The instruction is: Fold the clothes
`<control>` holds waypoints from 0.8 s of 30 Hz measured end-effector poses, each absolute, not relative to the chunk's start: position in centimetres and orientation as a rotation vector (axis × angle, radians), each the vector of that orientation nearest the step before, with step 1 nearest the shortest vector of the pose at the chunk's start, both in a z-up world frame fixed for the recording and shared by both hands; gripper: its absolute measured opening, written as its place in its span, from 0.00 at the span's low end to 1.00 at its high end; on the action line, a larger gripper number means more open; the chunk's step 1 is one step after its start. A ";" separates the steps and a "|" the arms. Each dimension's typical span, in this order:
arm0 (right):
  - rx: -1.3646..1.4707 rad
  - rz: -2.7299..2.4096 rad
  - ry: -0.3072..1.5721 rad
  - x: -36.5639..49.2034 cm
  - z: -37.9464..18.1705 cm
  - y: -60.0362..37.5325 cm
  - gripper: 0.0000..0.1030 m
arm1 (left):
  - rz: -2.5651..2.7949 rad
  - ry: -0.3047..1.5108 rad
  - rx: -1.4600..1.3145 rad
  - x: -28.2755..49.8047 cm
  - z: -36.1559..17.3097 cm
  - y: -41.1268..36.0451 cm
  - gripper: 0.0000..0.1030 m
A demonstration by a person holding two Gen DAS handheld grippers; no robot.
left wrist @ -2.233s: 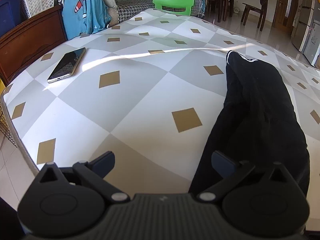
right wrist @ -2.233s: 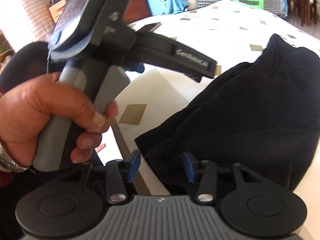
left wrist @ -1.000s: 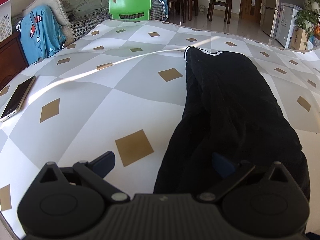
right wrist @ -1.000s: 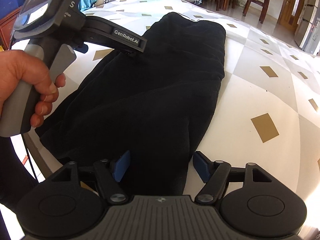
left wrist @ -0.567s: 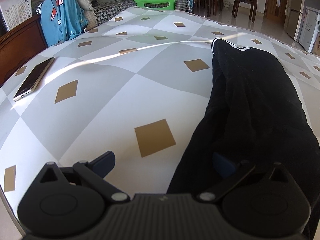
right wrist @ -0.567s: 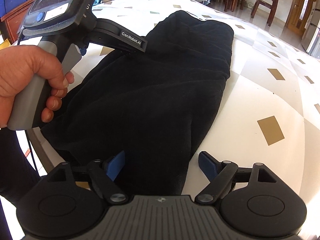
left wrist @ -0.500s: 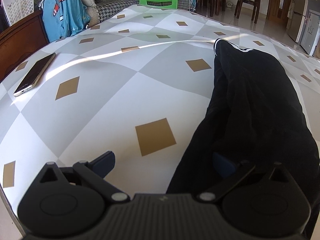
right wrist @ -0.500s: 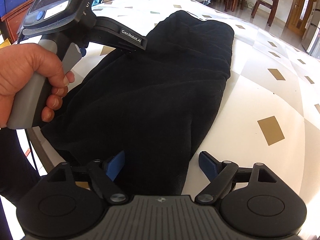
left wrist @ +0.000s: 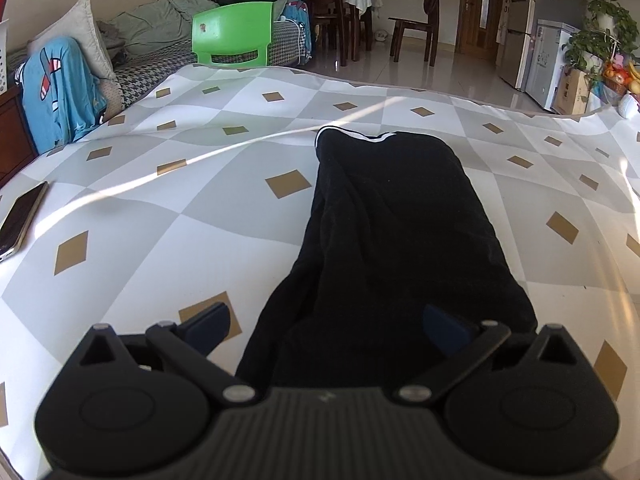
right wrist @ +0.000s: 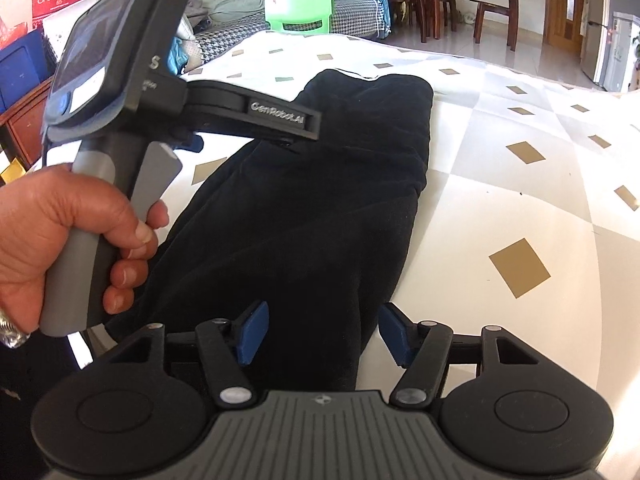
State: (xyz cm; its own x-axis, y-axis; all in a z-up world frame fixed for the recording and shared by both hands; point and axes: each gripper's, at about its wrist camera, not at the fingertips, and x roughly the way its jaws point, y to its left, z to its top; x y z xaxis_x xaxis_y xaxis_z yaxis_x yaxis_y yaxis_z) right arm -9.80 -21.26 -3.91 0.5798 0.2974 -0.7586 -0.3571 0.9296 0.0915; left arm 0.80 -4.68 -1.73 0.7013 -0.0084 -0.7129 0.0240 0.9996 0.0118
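Right wrist view: right gripper (right wrist: 320,330) jaws closing, near end of the black garment (right wrist: 320,184) between them, pads not yet pressing. Left gripper (left wrist: 326,322) jaws wide apart over the same end. Garment lies lengthwise on the patterned table (left wrist: 168,240), near end draped off the edge.

Risks:
- closing jaws may catch only 1 layer
- cloth could slide off the edge

Open table on both sides; phone (left wrist: 20,220) well apart.

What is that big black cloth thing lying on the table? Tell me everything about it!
The soft black garment looks like fleecy fabric, with a thin white trim at its far end. It lies long and rumpled, folded over itself, on the grey-and-white diamond-patterned tablecloth. Its near end sits between the fingers of the left gripper and the closing right gripper.
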 end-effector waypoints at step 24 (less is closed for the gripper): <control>-0.326 0.520 0.894 -14.7 -5.2 -18.3 0.12 | -0.232 0.951 0.119 3.2 -6.0 -10.6 1.00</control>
State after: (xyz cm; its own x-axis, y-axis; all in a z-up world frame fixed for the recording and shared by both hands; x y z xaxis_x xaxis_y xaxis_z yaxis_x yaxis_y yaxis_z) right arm -14.74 -18.29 -5.16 0.5157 0.2920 -0.8055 -0.5563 0.8292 -0.0556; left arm 3.25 -10.59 -6.00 0.5584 -0.1443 -0.8169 0.2484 0.9687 -0.0013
